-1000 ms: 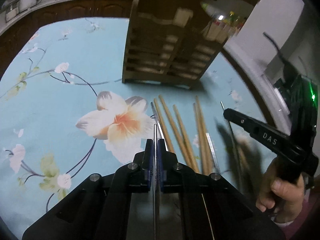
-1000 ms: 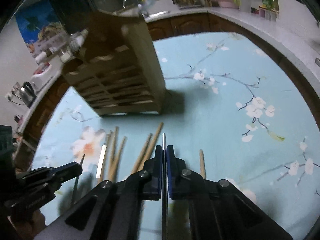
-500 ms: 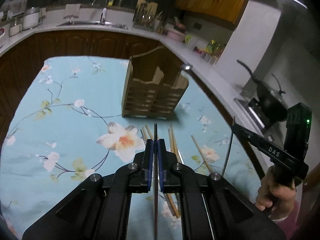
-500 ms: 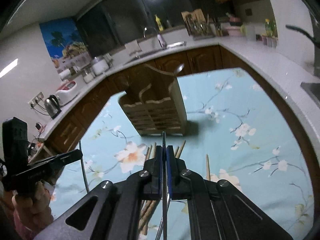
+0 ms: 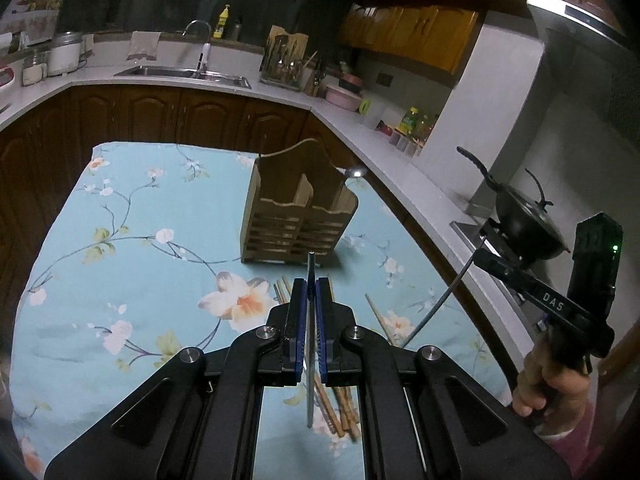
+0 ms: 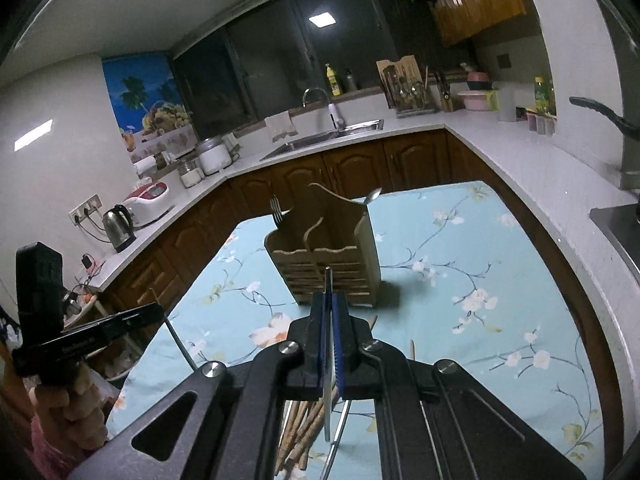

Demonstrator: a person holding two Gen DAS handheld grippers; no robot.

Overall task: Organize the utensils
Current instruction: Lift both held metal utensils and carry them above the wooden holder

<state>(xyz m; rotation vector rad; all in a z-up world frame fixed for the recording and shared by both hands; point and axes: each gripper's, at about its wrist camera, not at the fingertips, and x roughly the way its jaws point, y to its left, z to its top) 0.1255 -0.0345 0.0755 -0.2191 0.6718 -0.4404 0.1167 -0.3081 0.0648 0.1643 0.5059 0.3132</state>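
My left gripper (image 5: pixel 309 286) is shut on a thin metal utensil handle (image 5: pixel 309 344), held well above the table. My right gripper (image 6: pixel 330 300) is shut on another metal utensil handle (image 6: pixel 328 364); it also shows in the left wrist view (image 5: pixel 436 306), slanting down from the jaws. The wooden utensil holder (image 5: pixel 298 216) stands on the floral tablecloth (image 5: pixel 132 248) ahead of both grippers, with a spoon (image 5: pixel 356 172) and a fork (image 6: pixel 276 210) sticking out. Wooden chopsticks (image 5: pixel 340 408) lie on the cloth below the grippers.
A kitchen counter with a sink (image 5: pixel 184 73) runs behind the table. A black wok (image 5: pixel 524 216) sits on the stove at the right. A kettle (image 6: pixel 118 222) and rice cooker (image 6: pixel 150 196) stand on the left counter.
Both grippers have risen high above the table, each carrying its metal utensil. The holder and chopsticks now look much smaller and farther away.
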